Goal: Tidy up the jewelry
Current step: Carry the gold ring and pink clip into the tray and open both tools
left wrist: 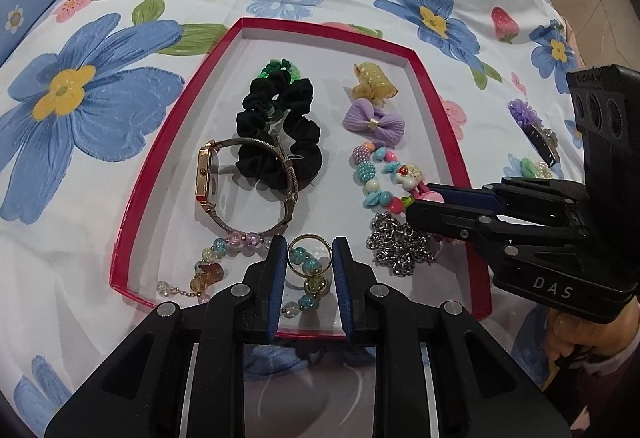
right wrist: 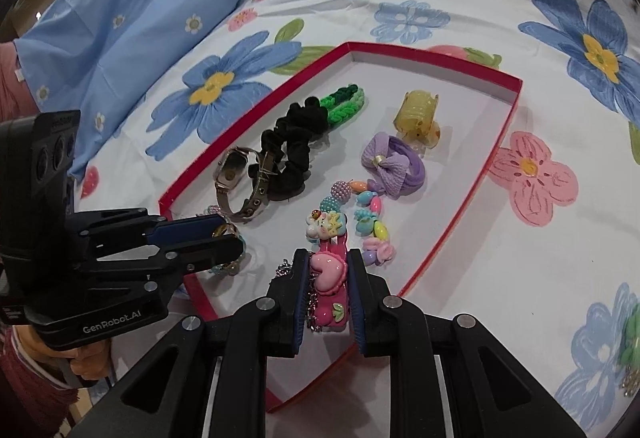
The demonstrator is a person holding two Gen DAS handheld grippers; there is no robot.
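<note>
A red-rimmed box point(left wrist: 160, 142) with a white floor lies on the flowered bedsheet. It holds a black scrunchie point(left wrist: 280, 134), a gold watch point(left wrist: 208, 170), a yellow claw clip point(left wrist: 372, 82), a purple bow point(left wrist: 374, 120), a colourful bead bracelet point(left wrist: 376, 178), a silver chain point(left wrist: 400, 250) and a glass bead bracelet point(left wrist: 212, 262). My left gripper point(left wrist: 310, 258) is shut on a gold ring point(left wrist: 310, 252) just above the box floor. My right gripper point(right wrist: 328, 278) is shut on a pink heart hair clip point(right wrist: 326, 278) over the chain.
Outside the box to the right lie a purple flower hair clip point(left wrist: 528, 118) and a green and pearl piece point(left wrist: 536, 168) on the sheet. A blue pillow point(right wrist: 120, 30) lies at the back left. The box's red rim point(right wrist: 440, 250) stands between the grippers and the sheet.
</note>
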